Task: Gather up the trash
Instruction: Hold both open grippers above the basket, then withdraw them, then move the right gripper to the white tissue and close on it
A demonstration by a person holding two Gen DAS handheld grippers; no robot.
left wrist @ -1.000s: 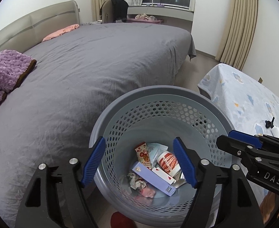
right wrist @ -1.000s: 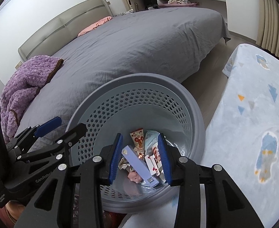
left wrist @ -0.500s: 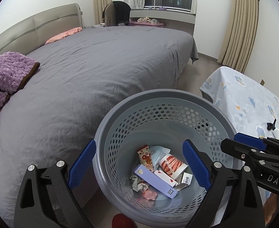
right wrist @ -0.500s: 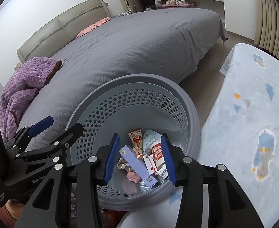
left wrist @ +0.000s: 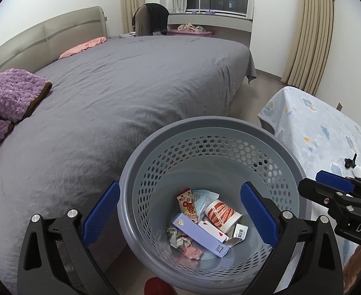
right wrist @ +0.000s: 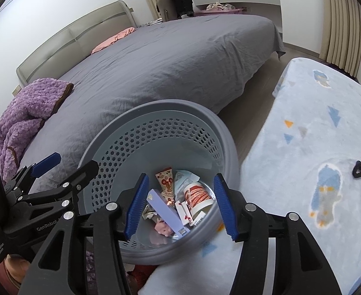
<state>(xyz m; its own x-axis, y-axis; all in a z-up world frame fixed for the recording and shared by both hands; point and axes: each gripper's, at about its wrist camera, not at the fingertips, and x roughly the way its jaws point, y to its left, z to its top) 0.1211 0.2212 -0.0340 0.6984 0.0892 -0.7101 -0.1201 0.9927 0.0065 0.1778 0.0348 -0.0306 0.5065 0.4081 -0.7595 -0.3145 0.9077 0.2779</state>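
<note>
A grey perforated bin [left wrist: 205, 123] stands between the bed and a covered table. At its bottom lies trash: a purple box [left wrist: 200, 233], a red-and-white paper cup [left wrist: 221, 215], a snack wrapper [left wrist: 186, 205] and crumpled paper [left wrist: 178, 237]. My left gripper [left wrist: 180, 211] hangs over the bin, its jaws opening wide with nothing gripped. My right gripper [right wrist: 180, 204] hovers over the same bin [right wrist: 155, 105], its jaws also opening and empty, with the purple box [right wrist: 166, 212] and cup [right wrist: 197, 194] far below. Each gripper shows at the edge of the other's view.
A large bed with a grey cover [left wrist: 131, 93] fills the left, with a purple blanket [left wrist: 8, 95] on it. On the right is a table under a light blue patterned cloth [right wrist: 315, 147] bearing a black clip [right wrist: 360, 169]. A red object [left wrist: 157, 286] lies on the floor by the bin.
Both grippers' jaws have spread wider over the bin. The trash inside lies as before, and neither hand has shifted noticeably.
</note>
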